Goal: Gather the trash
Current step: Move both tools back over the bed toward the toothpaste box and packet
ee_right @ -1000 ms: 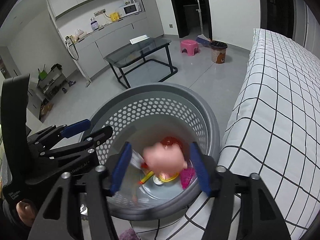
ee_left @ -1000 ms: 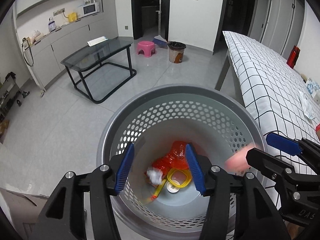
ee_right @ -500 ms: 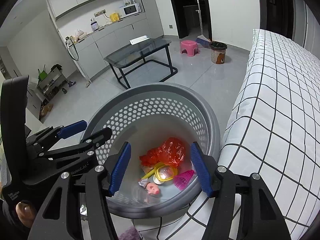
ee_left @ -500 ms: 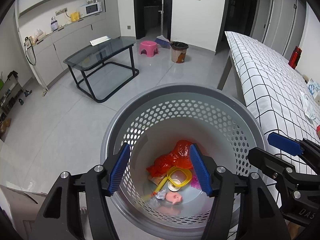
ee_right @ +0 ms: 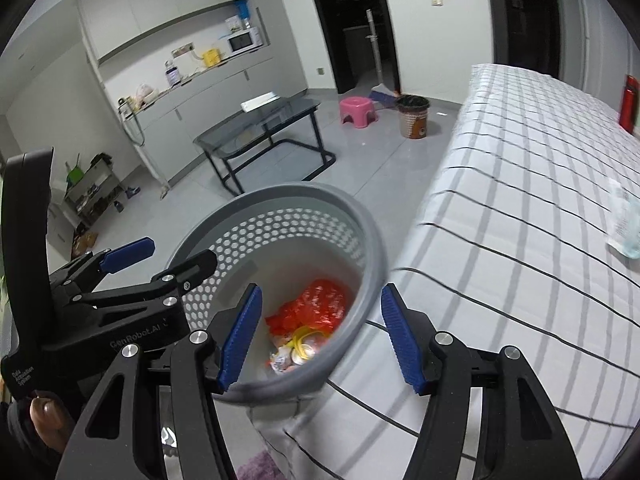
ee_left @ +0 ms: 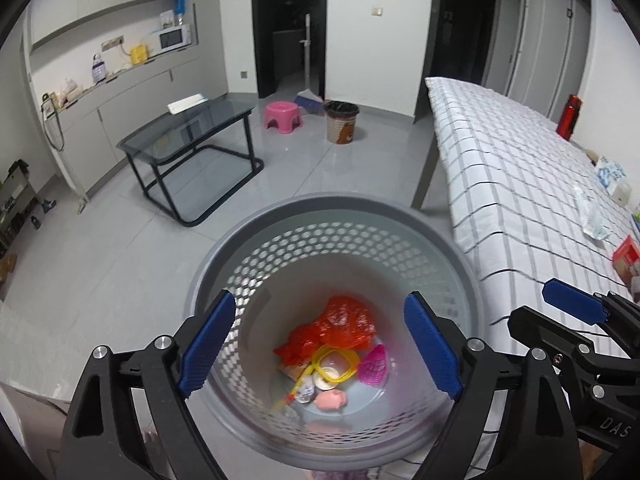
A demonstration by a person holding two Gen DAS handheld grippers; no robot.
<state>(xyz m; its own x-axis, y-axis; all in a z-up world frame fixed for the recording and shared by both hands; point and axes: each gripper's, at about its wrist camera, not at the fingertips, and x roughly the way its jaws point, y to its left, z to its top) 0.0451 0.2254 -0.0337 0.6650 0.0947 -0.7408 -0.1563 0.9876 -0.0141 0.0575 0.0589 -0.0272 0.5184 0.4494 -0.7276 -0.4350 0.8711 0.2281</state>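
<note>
A grey perforated trash basket (ee_left: 336, 216) stands on the floor beside the bed; it also shows in the right wrist view (ee_right: 280, 196). Inside lie a red plastic bag (ee_left: 340, 326), a yellow ring lid (ee_left: 335, 364), a pink shell-shaped piece (ee_left: 374, 366), a small pink lump (ee_left: 330, 400) and crumpled foil. My left gripper (ee_left: 320, 344) is open and empty above the basket. My right gripper (ee_right: 320, 334) is open and empty over the basket's right rim; it also shows at the right of the left wrist view (ee_left: 560, 320).
A bed with a white checked cover (ee_left: 520, 184) runs along the right, with a plastic wrapper (ee_left: 592, 216), a tissue pack (ee_left: 610, 174) and a red box (ee_left: 626, 258) on it. A glass table (ee_left: 188, 136), pink stool (ee_left: 283, 117) and brown bin (ee_left: 341, 122) stand farther back.
A pink lump left my right gripper and a crumpled bit left my left gripper; both now lie in the basket. Both grippers pulled up and back, the right one swinging toward the bed.
</note>
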